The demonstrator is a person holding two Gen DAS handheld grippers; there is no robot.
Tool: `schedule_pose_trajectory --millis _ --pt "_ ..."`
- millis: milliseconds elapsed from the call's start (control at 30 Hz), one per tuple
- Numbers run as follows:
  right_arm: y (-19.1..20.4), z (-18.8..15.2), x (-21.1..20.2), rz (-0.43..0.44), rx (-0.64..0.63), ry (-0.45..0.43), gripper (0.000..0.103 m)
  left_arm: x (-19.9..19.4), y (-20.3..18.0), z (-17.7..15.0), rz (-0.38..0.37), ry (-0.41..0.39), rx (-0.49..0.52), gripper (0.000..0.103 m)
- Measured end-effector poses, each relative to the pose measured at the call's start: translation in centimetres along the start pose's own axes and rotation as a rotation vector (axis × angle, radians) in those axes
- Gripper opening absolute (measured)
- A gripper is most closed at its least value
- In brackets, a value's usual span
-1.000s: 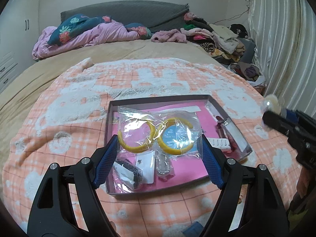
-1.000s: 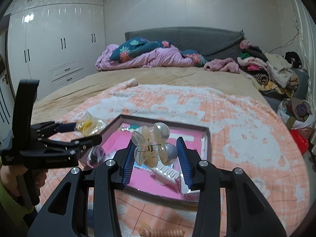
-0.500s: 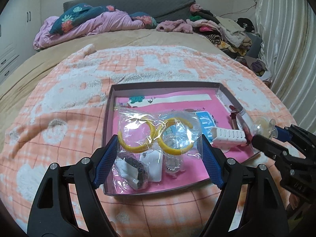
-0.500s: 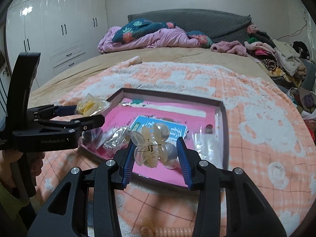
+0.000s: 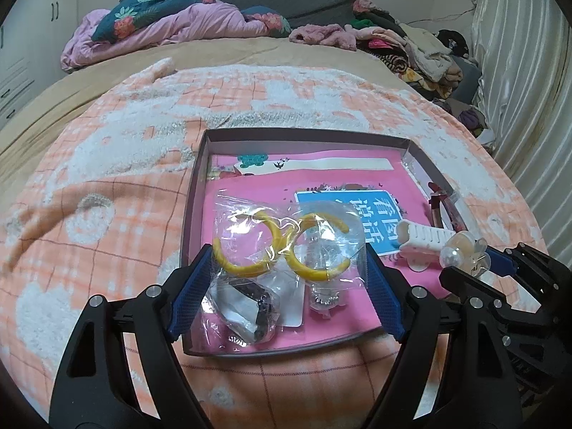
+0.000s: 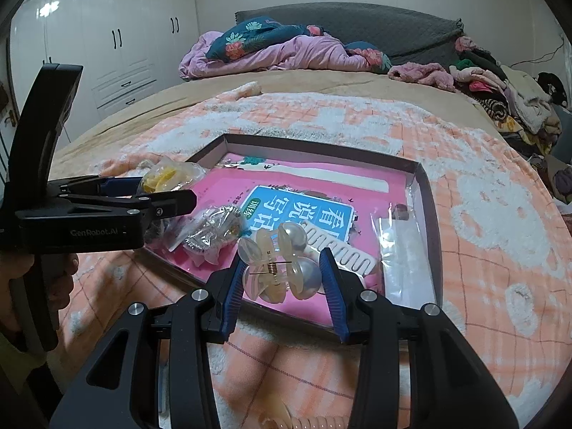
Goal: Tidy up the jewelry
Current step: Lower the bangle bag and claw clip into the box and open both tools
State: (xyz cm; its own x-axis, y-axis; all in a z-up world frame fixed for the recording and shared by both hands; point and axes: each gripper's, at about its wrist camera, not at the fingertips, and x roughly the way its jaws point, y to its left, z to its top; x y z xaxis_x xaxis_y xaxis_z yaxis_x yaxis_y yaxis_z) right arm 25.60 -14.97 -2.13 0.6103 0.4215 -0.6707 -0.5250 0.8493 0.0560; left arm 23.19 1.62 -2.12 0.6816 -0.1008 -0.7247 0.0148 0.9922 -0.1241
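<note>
1. Here the left hand-held gripper (image 5: 286, 282) grips a clear bag of yellow hoops (image 5: 282, 246) between its blue pads, above the near part of the shallow box (image 5: 195, 193) that sits on the orange checked blanket (image 5: 107, 164) on the bed
2. Meanwhile the right hand-held gripper (image 6: 282, 275) is clamped on a pearl claw clip (image 6: 279, 261), poised above the box's near edge, close to a white comb clip (image 6: 339, 250) already lying inside
3. Judging by the packets already on the pink card lining the box, the step in hand is setting both pieces down inside it
4. Lower the bag onto bare pink lining rather than onto the dark packet (image 5: 246, 311) and the silvery packet (image 6: 211, 232) beneath it, so nothing is buried or crushed
5. Bring the bag low before parting the pads; the film is light and slippery and would likely flutter or slide if dropped from height
6. Set the claw clip down in the free patch between the comb clip and the box's near wall, keeping it clear of the long clear sleeve (image 6: 404, 250) by the right wall
7. Ease the right pads apart slowly, since the rounded pearls could roll the clip over
8. Keep the two grippers apart; they sit close together over the same near edge
</note>
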Motion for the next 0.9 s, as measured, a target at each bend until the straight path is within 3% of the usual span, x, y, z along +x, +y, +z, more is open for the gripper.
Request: schedule_pose_trajectory --millis 400,533,700,900 --pt "-0.3 -0.4 1.5 -0.033 0.008 0.008 0.041 0.2 -0.4 -0.4 0.006 0.017 0.003 0.073" --pt "-0.4 -0.2 0.7 -0.024 0.012 -0.011 0.056 0.3 -0.4 -0.4 0.004 0.016 0.003 0.074" --pt "-1.0 0.1 -0.5 -0.059 0.013 -0.020 0.060 0.1 -0.6 -0.4 0.013 0.015 0.011 0.074" --pt "-2.6 0.7 -2.9 -0.059 0.081 -0.052 0.073 -0.7 -0.8 -0.5 0.021 0.000 0.017 0.082"
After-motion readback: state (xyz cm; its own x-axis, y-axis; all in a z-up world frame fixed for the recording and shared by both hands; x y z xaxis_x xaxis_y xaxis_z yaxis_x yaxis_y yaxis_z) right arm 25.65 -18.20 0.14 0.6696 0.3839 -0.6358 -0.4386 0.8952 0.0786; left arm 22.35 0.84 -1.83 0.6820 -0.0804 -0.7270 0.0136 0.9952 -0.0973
